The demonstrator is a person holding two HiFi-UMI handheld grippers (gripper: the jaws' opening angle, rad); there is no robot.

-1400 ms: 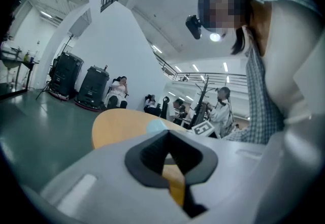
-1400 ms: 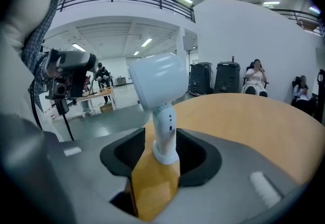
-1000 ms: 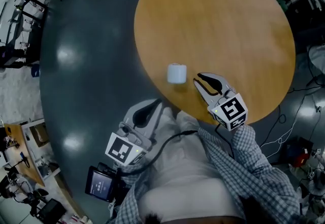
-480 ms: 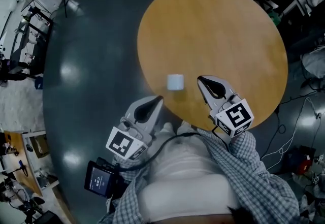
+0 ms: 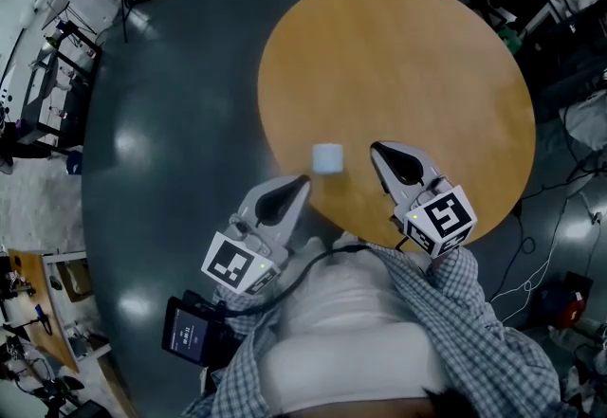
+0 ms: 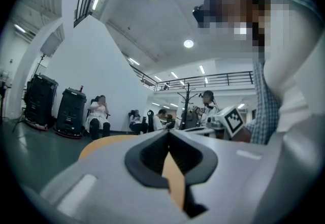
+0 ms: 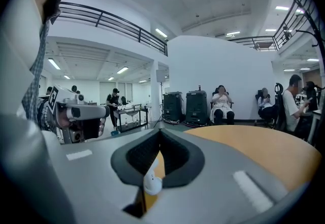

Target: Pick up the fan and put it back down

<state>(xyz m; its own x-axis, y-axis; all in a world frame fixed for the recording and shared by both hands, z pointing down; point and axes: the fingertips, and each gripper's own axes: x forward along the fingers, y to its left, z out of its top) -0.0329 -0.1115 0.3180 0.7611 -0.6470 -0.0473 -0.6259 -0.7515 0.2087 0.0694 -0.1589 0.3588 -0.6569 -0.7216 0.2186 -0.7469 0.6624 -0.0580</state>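
The fan (image 5: pixel 328 158) is a small white block that stands on the round wooden table (image 5: pixel 408 56), close to its near edge. My right gripper (image 5: pixel 376 149) hovers just right of the fan with its jaws shut and nothing in them. In the right gripper view the fan (image 7: pixel 152 183) shows as a white blob through the gap behind the closed tips (image 7: pixel 160 130). My left gripper (image 5: pixel 303 181) hangs off the table's near-left edge, below the fan, and does not touch it. Its jaws meet at the tip (image 6: pixel 168 131) and are also empty.
Dark glossy floor (image 5: pixel 161 122) surrounds the table. A small screen device (image 5: pixel 190 336) hangs at the person's waist. Cables (image 5: pixel 541 245) lie on the floor at the right and equipment racks (image 5: pixel 47 37) at the far left. Seated people (image 7: pixel 222 101) are far beyond the table.
The right gripper's jaws, spread beside the fan a second ago, have closed on nothing. Both grippers have lifted a little. The fan stays on the table.
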